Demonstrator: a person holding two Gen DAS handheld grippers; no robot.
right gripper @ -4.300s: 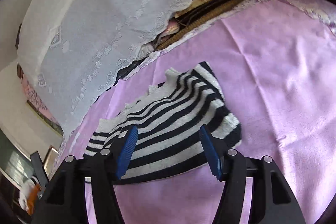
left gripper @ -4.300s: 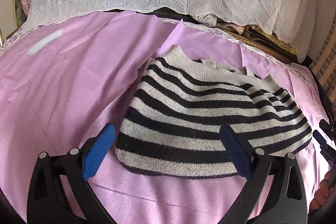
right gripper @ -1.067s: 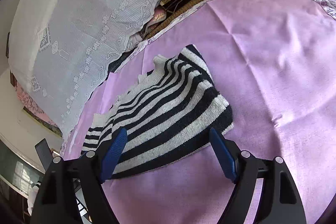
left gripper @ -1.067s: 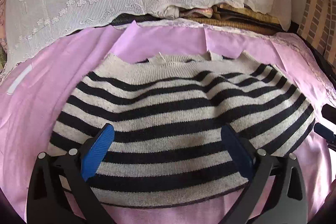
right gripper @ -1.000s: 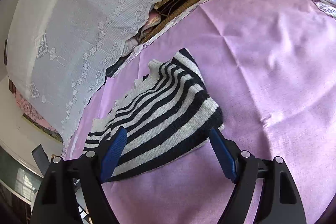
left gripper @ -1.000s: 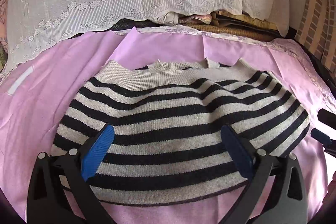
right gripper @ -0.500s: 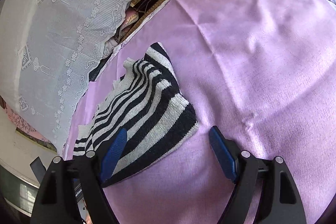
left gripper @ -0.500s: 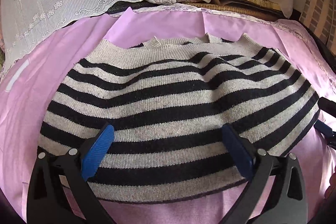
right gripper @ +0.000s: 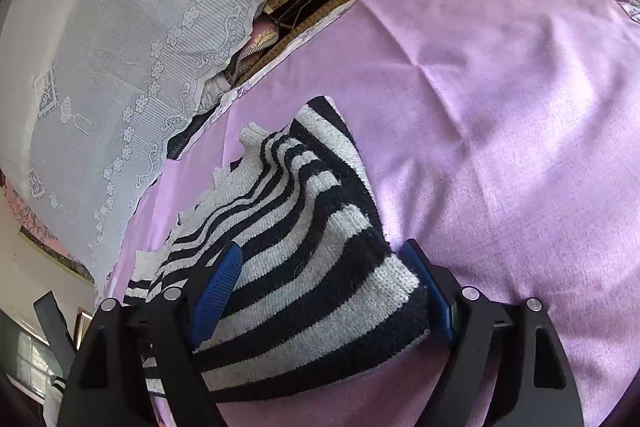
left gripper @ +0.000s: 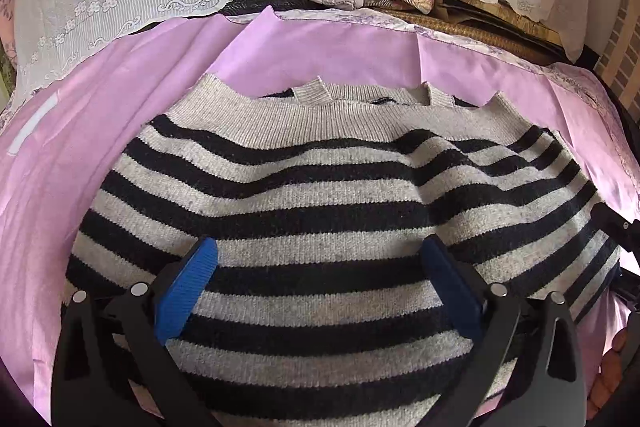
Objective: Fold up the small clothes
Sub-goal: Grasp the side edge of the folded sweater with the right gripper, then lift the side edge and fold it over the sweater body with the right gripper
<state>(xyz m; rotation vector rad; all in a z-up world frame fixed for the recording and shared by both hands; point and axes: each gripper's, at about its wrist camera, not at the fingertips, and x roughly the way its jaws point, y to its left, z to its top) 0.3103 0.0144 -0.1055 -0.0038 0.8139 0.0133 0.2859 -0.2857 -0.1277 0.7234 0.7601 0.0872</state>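
Over sweater (left gripper: 320, 195) edge — fingers (right gripper: 216, 287) spread.

No readable text, labels, brand names, numbers or signs appear in either wrist view. The white strip (left gripper: 34, 129) lying on the pink sheet (left gripper: 100, 131) is blank, with no lettering that can be made out.
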